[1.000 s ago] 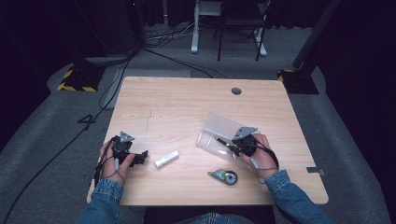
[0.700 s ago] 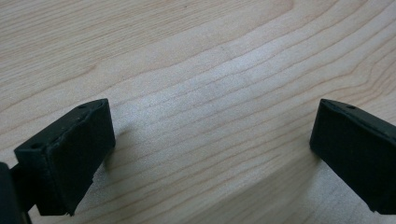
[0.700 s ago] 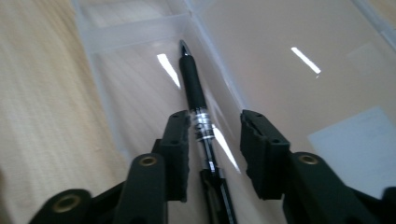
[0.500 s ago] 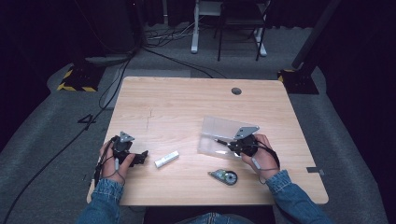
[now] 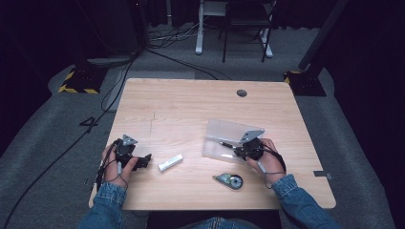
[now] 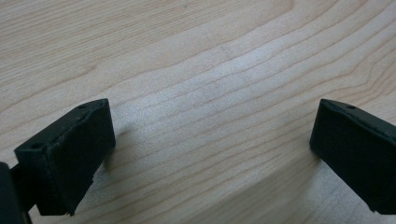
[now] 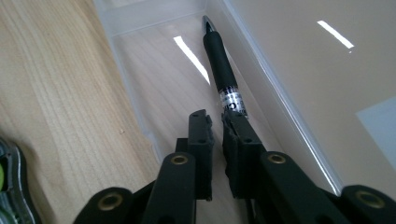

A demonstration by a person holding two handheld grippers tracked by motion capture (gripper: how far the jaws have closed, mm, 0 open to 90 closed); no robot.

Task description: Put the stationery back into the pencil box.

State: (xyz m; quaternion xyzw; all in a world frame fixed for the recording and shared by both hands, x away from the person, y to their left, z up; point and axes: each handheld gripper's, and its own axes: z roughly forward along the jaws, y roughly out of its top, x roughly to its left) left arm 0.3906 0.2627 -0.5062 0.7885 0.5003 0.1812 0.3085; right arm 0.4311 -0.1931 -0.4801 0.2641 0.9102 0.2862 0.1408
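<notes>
A black pen (image 7: 219, 60) lies inside a clear plastic box (image 7: 126, 70) on the wooden table (image 5: 191, 105). In the high view the box (image 5: 222, 130) sits right of centre with the pen (image 5: 225, 143) in it. My right gripper (image 7: 217, 126) reaches into the box. Its jaws have just been opening a little and stand nearly together, with nothing in the slim gap. The pen's rear end runs behind one fingertip (image 7: 238, 128). My left gripper (image 6: 212, 144) rests open over bare wood, and in the high view the left gripper (image 5: 138, 162) is at the table's front left.
A small white tube (image 5: 170, 162) lies just right of the left gripper. A correction tape dispenser (image 5: 229, 180) sits near the front edge, and the dispenser (image 7: 7, 186) is also at the right gripper view's left border. A cable hole (image 5: 241, 93) marks the far side.
</notes>
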